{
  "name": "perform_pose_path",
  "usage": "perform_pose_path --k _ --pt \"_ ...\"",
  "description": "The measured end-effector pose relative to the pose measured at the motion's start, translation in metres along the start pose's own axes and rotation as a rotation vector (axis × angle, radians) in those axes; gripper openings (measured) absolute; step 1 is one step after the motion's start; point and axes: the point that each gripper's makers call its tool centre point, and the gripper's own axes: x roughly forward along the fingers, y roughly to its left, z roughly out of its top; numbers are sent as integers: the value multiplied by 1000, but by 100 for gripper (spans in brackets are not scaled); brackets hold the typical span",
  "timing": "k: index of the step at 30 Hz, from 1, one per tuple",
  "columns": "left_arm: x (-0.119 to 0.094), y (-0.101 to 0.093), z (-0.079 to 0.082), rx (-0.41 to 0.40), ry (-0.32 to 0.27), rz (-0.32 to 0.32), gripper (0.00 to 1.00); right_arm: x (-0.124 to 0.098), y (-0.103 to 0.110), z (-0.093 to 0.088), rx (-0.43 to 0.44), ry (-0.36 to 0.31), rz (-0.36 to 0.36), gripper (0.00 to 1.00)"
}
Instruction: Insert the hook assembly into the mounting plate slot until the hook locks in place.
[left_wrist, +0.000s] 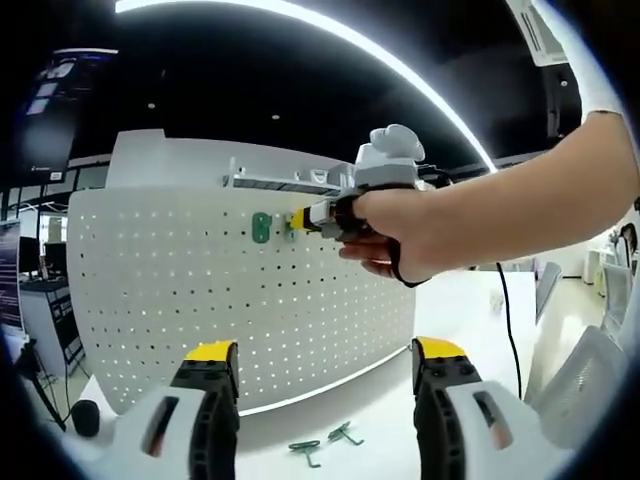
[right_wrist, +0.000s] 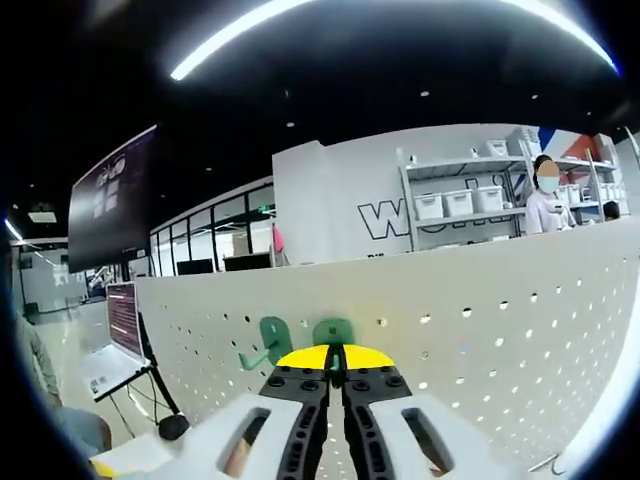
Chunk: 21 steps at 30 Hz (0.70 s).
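Green hook (right_wrist: 334, 331) clamped in right gripper (right_wrist: 335, 372) at pegboard (right_wrist: 480, 330), left gripper (left_wrist: 325, 362) spread empty, spare hooks (left_wrist: 325, 441) on table (left_wrist: 460, 310)

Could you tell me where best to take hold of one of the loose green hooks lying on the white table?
Grip a small green metal hook across its straight shank, coming down from above: it lies flat on the white table before the white perforated board, bent end aside. Left gripper hangs open nearby.
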Motion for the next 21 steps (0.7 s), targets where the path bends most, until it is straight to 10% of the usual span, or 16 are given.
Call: perform_pose_path --k 21 --pt "-3 0 -2 -18 1 0 71 -1 -5 5 31 -5 -24 1"
